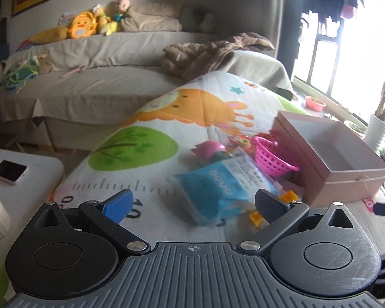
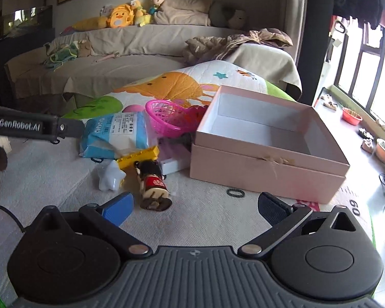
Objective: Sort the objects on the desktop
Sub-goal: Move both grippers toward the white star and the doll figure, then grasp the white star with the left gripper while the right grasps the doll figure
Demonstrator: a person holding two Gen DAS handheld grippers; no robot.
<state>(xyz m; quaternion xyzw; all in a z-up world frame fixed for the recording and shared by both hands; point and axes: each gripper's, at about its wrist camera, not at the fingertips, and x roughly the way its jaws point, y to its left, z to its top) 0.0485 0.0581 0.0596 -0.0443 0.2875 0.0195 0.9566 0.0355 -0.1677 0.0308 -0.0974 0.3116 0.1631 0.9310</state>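
Both tools are spread and empty. The left gripper (image 1: 192, 202) hovers low over the mat, jaws wide, facing the blue tissue pack (image 1: 218, 187). The right gripper (image 2: 195, 202) hangs above the near edge of the mat, jaws wide, nothing between them.

Location of items: the objects to sort lie in a heap just left of the open pink box (image 2: 269, 138), which is empty. The pack lies flat at the heap's left side; the pink basket (image 2: 166, 118) lies tipped on its side behind it, against the box wall.

Risks:
- The pack is soft and wide. A pinch across its flat face would likely slip or crush it; closing on an edge seems safer.
- The yellow block (image 2: 138, 157) touches the pack's near edge, so lifting the pack could drag it.
- The doll figure (image 2: 152, 182) and the white star (image 2: 111, 177) lie close together; a careless closure could catch both.

Orientation: the doll lies on its back, long axis running toward and away from the right camera, feet nearest, head toward the block. The pack's long axis appears to run left to right, though the left view is blurred.
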